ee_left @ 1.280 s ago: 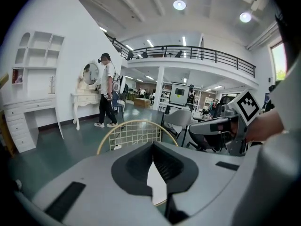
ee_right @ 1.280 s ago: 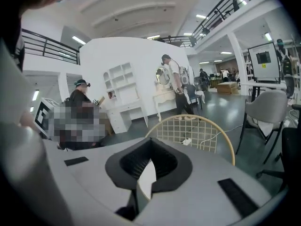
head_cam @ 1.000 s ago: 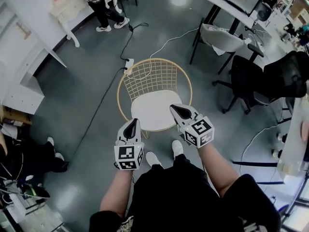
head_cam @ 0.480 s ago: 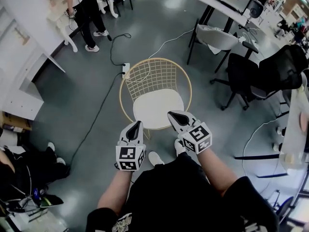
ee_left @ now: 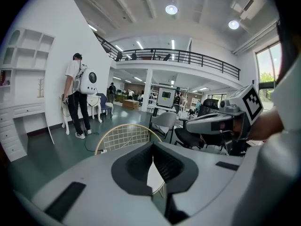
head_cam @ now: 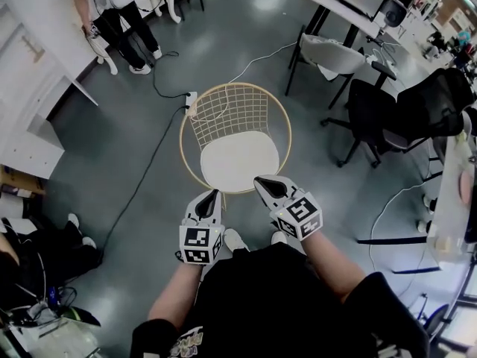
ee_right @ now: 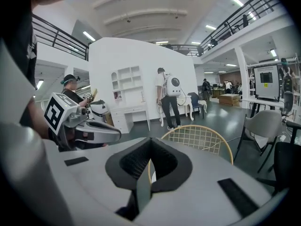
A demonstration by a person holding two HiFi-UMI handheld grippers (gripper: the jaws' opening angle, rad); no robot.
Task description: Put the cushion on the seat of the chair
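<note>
Left tongs (head_cam: 212,196): closed, empty
Right tongs (head_cam: 262,182): closed, empty
Cushion (head_cam: 238,162): lies on chair (head_cam: 181,144) seat
Risk: my tongs brush cushion, sliding it askew

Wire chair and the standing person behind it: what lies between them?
A white power strip with a black cable; the head view shows it.

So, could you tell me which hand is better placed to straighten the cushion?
Probably the right: the right tool reaches over the cushion at its front edge, while the left tool sits at the chair rim.
</note>
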